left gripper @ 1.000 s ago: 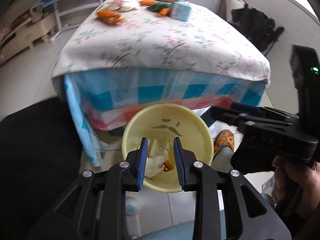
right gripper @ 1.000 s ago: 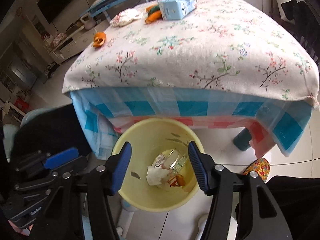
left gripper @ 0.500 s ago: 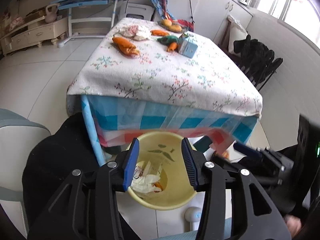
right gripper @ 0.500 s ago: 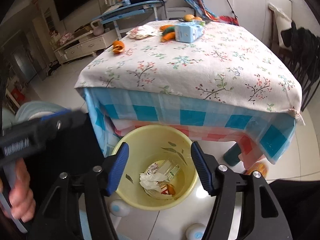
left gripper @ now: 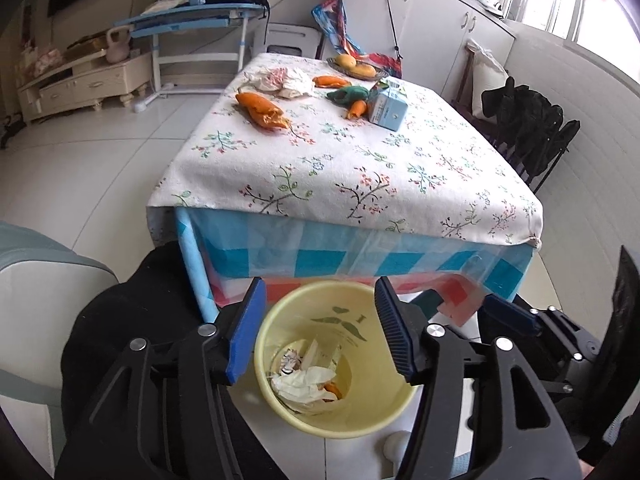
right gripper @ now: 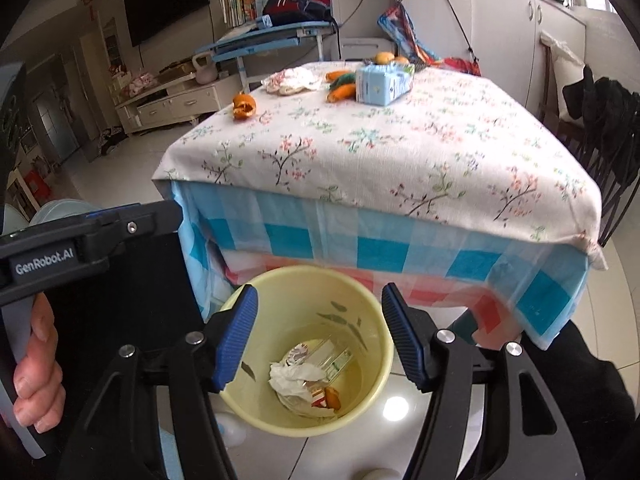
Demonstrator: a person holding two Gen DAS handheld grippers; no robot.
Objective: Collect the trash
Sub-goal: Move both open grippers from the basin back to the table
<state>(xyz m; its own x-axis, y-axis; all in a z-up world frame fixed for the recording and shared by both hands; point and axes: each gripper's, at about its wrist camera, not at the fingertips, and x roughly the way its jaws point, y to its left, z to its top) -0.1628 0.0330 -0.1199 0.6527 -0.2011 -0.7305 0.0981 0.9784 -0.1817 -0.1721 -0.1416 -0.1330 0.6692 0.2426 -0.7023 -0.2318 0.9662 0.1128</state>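
Bin [left gripper: 340,420] on floor at table [left gripper: 360,168] front, upright, mouth up; tissue [left gripper: 300,386] & scraps inside. L gripper [left gripper: 320,336] & R gripper [right gripper: 320,336] above it, both wide, empty, aimed fwd/down.

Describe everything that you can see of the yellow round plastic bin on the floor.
The yellow round plastic bin stands upright and open on the pale tiled floor, just in front of the table's hanging checked cloth. Its wall looks smooth and glossy, with a green leaf print on the inner side. At the bottom lie crumpled white paper, a clear plastic container and a small orange scrap. Neither gripper touches it; both hang open above it.
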